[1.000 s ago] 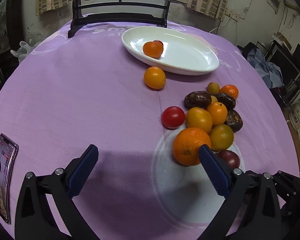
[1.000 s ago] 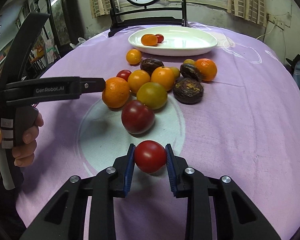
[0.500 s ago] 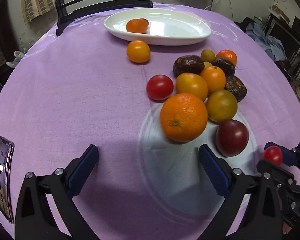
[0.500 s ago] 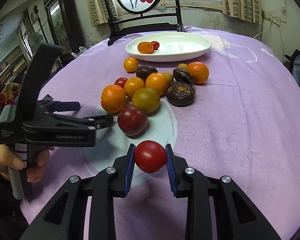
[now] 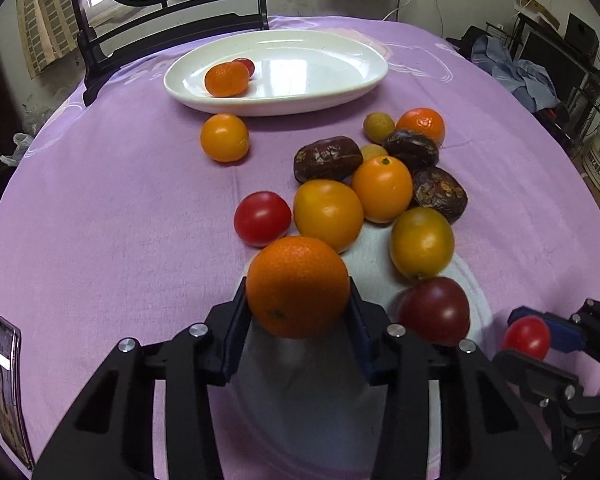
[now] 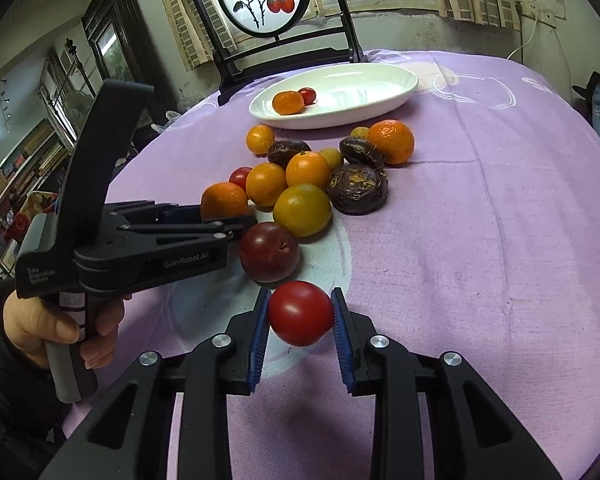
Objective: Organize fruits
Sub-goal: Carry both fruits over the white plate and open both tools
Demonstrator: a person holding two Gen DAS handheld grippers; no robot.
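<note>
**Both hands loaded, plate is straight ahead**

Purple cloth covers the counter [image 5: 100, 208], with a dark carved chair behind it at the far edge. We've got the left gripper [image 5: 298, 320] with its jaws clamped on the big orange [image 5: 297, 286], and the right gripper [image 6: 300, 332] with its jaws pinching a red tomato [image 6: 301, 312]. Neither has any slack that we can see, and both fruits look to be held just clear of the cloth, though that's hard to be sure of from these angles.

What matters for the next move, as we read it: the white oval plate [image 5: 340, 84] sits well beyond both sets of jaws, across the loose pile of fruit [image 5: 380, 188], with its long axis running left to right. A mandarin [image 5: 226, 79] and a small tomato [image 5: 246, 66] already sit at its left end, so the open room is toward the right end.

Our left hand's gripper looks a bit further forward, right at the near edge of the pile, so it's the nearer one. Either carry has to go up and over the heap, not through it, or we'll scatter the round stuff.
</note>
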